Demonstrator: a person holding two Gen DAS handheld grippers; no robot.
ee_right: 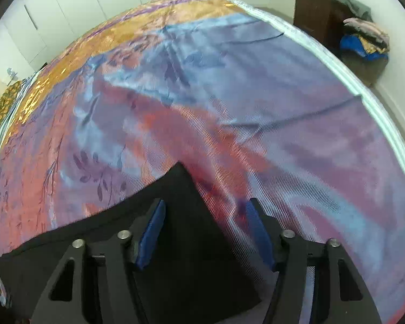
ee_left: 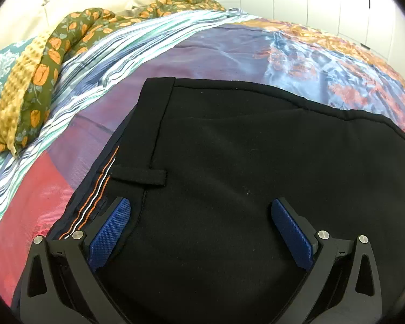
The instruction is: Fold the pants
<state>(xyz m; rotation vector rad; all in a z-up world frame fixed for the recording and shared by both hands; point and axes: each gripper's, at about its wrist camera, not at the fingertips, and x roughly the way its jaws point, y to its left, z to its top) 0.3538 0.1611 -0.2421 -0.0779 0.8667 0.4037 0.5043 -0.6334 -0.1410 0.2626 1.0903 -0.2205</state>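
Pants (ee_left: 243,175): black, flat on the bedspread (ee_left: 229,51); waistband edge with a belt loop (ee_left: 140,176) runs along the left, the far edge curves off to the right.
Left gripper (ee_left: 199,216): jaws spread wide above the pants just inside the waistband — pads clear of the cloth.
Right gripper (ee_right: 205,216): jaws stand apart, a pointed corner of the pants (ee_right: 179,167) between them; left pad over cloth, right pad over bedspread, no pinch visible.
Open room: bare bedspread beyond the corner up to the bed's far and right edges.
Left margin: floral quilt (ee_left: 48,62) bunched along the bed's side, apart from the pants.
Off the bed: clothes pile (ee_right: 364,40) in the room corner.
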